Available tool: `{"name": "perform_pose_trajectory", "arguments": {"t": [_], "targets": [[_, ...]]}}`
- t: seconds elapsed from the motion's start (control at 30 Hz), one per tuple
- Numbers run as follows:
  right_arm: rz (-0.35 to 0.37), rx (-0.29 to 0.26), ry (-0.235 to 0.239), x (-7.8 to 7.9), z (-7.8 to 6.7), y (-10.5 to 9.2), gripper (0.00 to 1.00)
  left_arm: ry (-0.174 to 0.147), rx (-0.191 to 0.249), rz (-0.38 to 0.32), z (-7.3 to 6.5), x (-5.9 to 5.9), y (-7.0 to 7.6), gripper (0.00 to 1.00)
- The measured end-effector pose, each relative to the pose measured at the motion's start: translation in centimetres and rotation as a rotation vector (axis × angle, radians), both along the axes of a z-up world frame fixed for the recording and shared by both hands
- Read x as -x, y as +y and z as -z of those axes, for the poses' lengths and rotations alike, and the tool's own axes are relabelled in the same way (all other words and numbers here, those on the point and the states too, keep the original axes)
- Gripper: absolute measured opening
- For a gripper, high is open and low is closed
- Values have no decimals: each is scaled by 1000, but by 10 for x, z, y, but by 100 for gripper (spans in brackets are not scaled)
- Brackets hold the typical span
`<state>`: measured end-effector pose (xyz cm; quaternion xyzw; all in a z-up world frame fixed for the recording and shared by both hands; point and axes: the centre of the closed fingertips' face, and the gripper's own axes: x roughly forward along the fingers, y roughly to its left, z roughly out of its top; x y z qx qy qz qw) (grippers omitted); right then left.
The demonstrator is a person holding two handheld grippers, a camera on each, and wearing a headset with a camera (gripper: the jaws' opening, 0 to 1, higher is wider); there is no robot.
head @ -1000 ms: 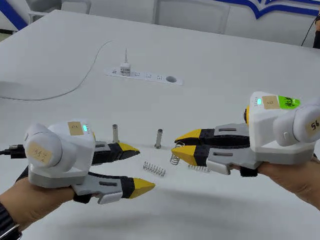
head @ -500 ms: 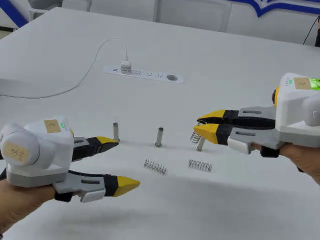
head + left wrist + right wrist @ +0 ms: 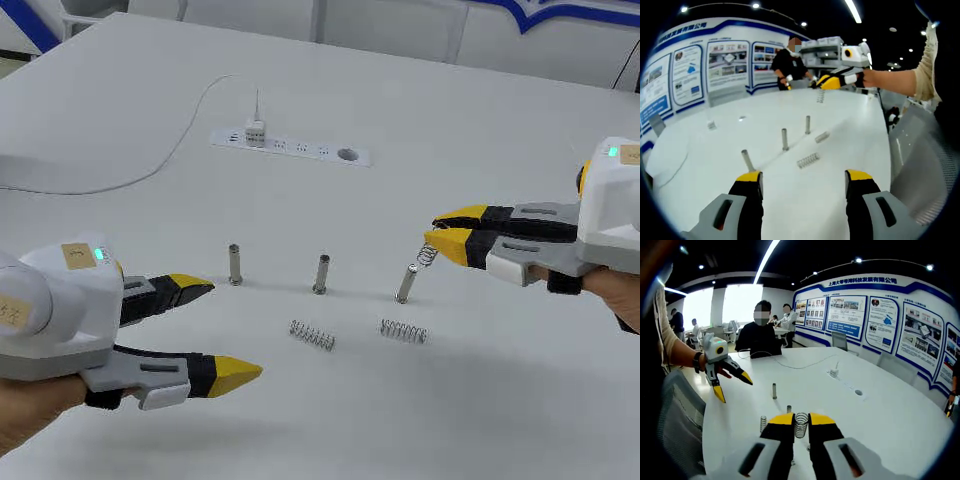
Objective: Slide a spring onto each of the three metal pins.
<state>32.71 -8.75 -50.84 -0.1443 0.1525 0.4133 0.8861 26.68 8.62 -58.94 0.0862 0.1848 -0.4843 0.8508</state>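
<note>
Head view: left pin (image 3: 235, 264), middle pin (image 3: 321, 273), right pin (image 3: 407, 284) upright on table (image 3: 450, 120); left spring (image 3: 311, 335), right spring (image 3: 403, 331) lie toward its near edge.
Right tool (image 3: 432, 228): clenched on held spring (image 3: 427, 255), just above right pin.
Left tool (image 3: 235, 328): released, empty.

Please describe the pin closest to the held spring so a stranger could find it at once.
On the white table, nearer the person than the power strip, three metal pins stand in a row. It is the right-end pin in the head view, alone just below the spring held by the right gripper.
</note>
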Motion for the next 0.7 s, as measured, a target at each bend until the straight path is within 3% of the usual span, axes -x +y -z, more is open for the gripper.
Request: {"name": "perform_pose_trajectory", "arguments": {"t": [0.37,0.7], "targets": [[44,4,16,-24,19,-6,11,20,-5,-22,5,1,6,68],[63,8,44,-33,36,-8,11,25,-8,-31,5,1,9,68]]}}
